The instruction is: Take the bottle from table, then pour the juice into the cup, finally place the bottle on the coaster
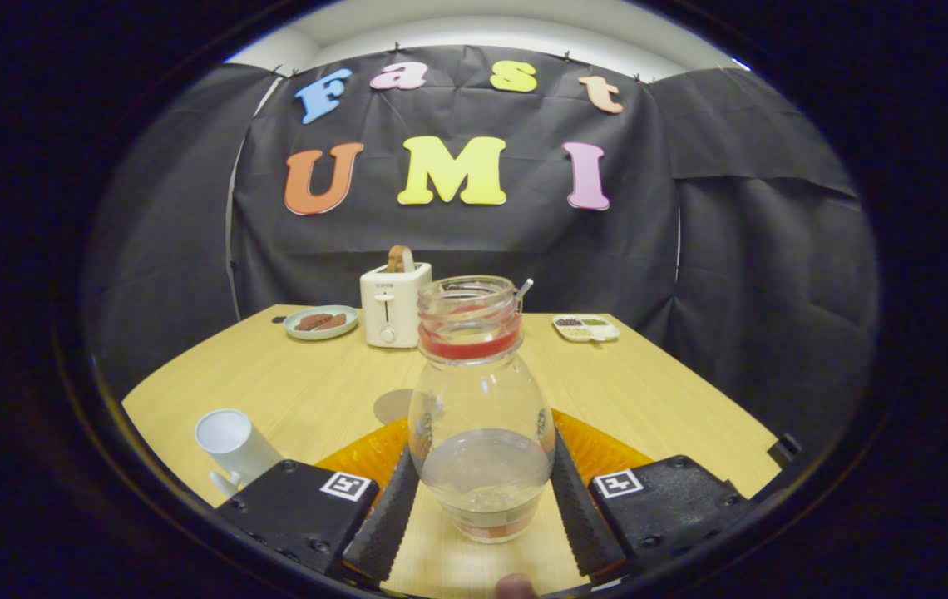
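- Bottle (481,416): clear glass, round-bellied, wide open mouth with a red band at the neck, upright between the two fingers of the gripper (481,512). It holds a shallow pool of pale liquid in its lower part.
- Jaws: one finger lies along each side of the bottle's lower belly and both appear to press on the glass, so the jaws read as pinching the bottle. Whether the base rests on the desk (657,391) or hangs just above it cannot be told.
- Coaster (599,449): an orange disc just beyond the fingers, partly hidden behind the bottle; a small grey round mat (392,405) lies beside it, on its left and a little beyond.
- Cup (234,445): white, lying tilted near the left finger block, mouth turned up and away. Its handle sits low by the desk edge.
- Step in hand, as judged: securing the bottle before carrying it to the cup.
- Advice: keep the grip low and even on both sides, since smooth rounded glass may slip upward out of the fingers.
- Advice: lift straight and hold the bottle upright, as the mouth is open.
- Advice: the cup's tilt is a concern; pour slowly and aim at the mouth, or liquid may run onto the desk.
- Background: a toaster (391,304), a plate (321,323) and a small tray (586,328) stand well apart at the far side.
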